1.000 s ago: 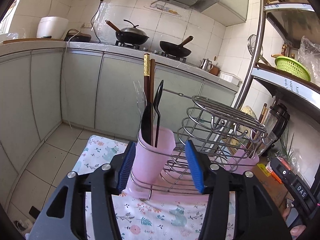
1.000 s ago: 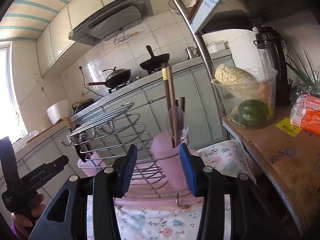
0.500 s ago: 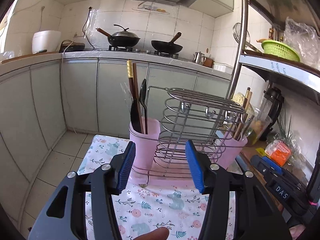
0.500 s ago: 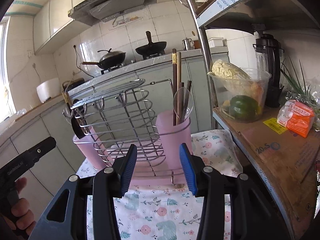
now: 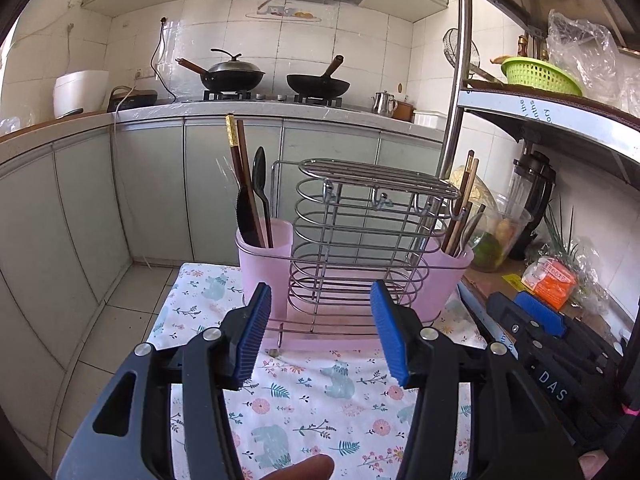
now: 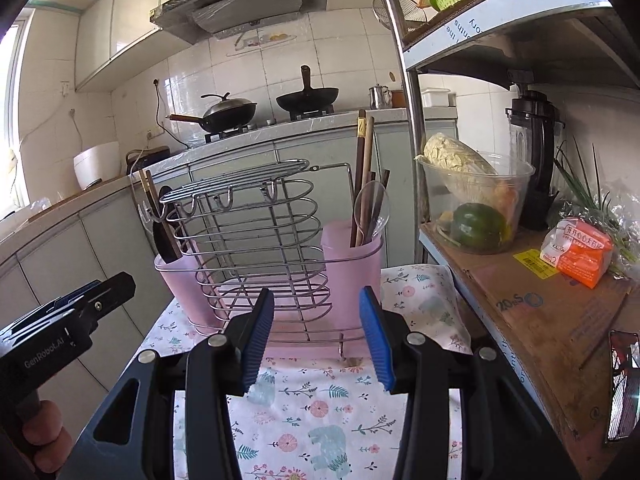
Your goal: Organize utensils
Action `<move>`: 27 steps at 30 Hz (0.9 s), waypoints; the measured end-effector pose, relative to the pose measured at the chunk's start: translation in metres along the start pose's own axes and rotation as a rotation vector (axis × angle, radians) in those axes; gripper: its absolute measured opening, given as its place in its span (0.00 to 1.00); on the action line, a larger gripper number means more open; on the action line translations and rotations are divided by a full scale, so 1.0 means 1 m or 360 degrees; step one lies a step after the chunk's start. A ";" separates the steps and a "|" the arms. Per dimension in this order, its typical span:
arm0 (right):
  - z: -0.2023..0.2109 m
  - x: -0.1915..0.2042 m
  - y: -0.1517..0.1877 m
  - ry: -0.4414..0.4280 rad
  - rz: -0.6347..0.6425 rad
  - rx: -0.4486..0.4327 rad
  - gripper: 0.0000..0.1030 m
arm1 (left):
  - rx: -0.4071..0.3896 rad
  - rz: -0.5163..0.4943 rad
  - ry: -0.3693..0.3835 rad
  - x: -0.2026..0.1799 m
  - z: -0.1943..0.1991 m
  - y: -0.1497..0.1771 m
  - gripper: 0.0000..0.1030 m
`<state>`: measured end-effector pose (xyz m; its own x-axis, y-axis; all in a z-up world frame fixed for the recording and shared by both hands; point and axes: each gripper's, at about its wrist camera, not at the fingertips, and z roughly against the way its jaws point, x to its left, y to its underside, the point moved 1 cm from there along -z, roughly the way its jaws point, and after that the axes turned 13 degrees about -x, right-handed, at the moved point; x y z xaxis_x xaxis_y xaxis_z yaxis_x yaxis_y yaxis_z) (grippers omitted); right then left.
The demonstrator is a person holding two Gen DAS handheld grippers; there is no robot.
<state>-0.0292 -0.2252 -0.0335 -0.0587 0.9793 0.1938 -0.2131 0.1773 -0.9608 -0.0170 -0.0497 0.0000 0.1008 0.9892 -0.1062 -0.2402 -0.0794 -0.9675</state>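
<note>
1. Apparently most of the sorting is done: the wire rack stands in the middle of both views on the flowered cloth, and I see no loose utensils on the cloth around it.
2. The left pink cup, left of centre in the left wrist view, holds a pair of dark chopsticks with a gold tip, a black spoon and a black serrated knife, all standing upright.
3. The right pink cup, right of centre in the right wrist view, holds wooden chopsticks and a clear plastic spoon.
4. The left hand-held gripper sits at the lower middle of its frame with its blue ribbed pads well apart and nothing between them, short of the rack.
5. The right hand-held gripper is likewise spread and empty, near the rack's base.
6. What is left, I'd judge, is little or nothing; the middle of the rack looks bare, though its far side is hard to read.
7. The rack is thin shiny steel wire in rounded loops with small hooks; the cups are frosted, soft-looking plastic; the cloth is smooth and printed.
</note>
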 end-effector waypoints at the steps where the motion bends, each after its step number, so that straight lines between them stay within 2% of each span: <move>1: 0.001 0.000 0.000 -0.0001 -0.0001 0.0004 0.42 | 0.0006 -0.0002 0.0001 -0.001 0.000 0.001 0.51; 27: 0.000 0.015 0.004 -0.0027 0.0081 0.0035 0.42 | 0.0058 -0.0018 0.0001 -0.006 -0.002 0.011 0.51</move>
<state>-0.0311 -0.2100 -0.0343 -0.0862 0.9852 0.1485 -0.2305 0.1253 -0.9650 -0.0179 -0.0563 -0.0102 0.1042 0.9900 -0.0955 -0.2743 -0.0637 -0.9595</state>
